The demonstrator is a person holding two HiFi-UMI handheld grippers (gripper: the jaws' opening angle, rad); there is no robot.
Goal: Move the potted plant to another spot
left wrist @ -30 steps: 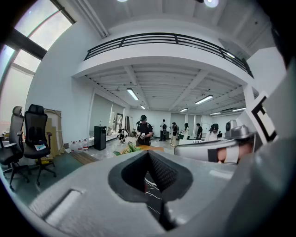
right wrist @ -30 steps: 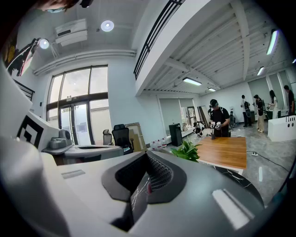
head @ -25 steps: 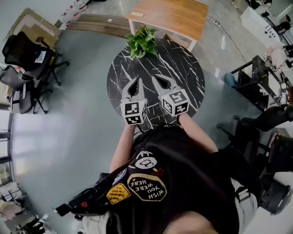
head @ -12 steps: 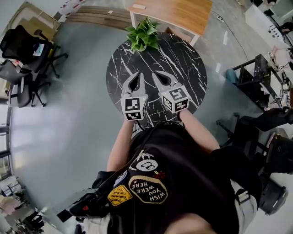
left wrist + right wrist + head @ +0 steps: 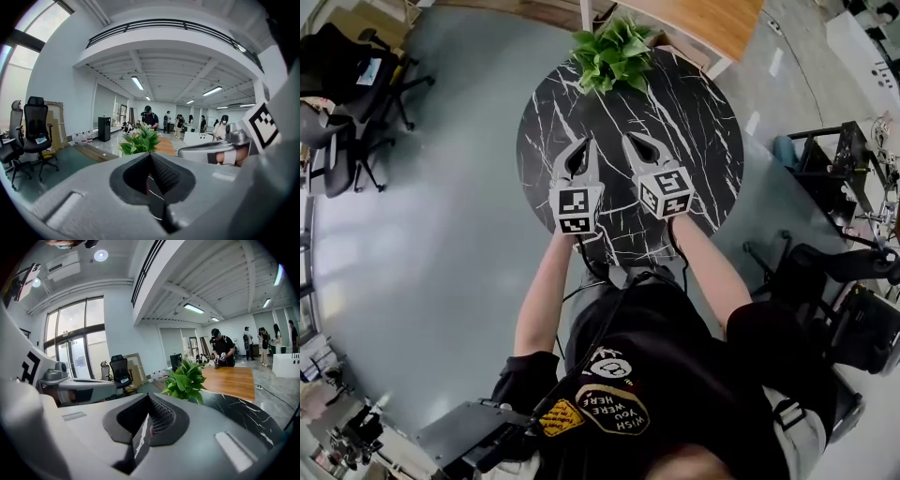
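Note:
A leafy green potted plant (image 5: 614, 54) stands at the far edge of the round black marble table (image 5: 694, 112). It also shows ahead in the left gripper view (image 5: 138, 140) and the right gripper view (image 5: 187, 378). Both grippers hover side by side over the near half of the table, well short of the plant. My left gripper (image 5: 580, 147) has its jaws shut with nothing between them (image 5: 151, 157). My right gripper (image 5: 637, 142) is likewise shut and empty (image 5: 149, 397). The plant's pot is hidden under its leaves.
A wooden table (image 5: 703, 19) stands just behind the round one. Office chairs (image 5: 347, 84) sit at the far left, and dark chairs and racks (image 5: 853, 281) at the right. Several people (image 5: 150, 117) stand far across the room.
Both grippers have come down together toward the tabletop and a little forward. The plant stays where it stood. Both jaws remain shut.

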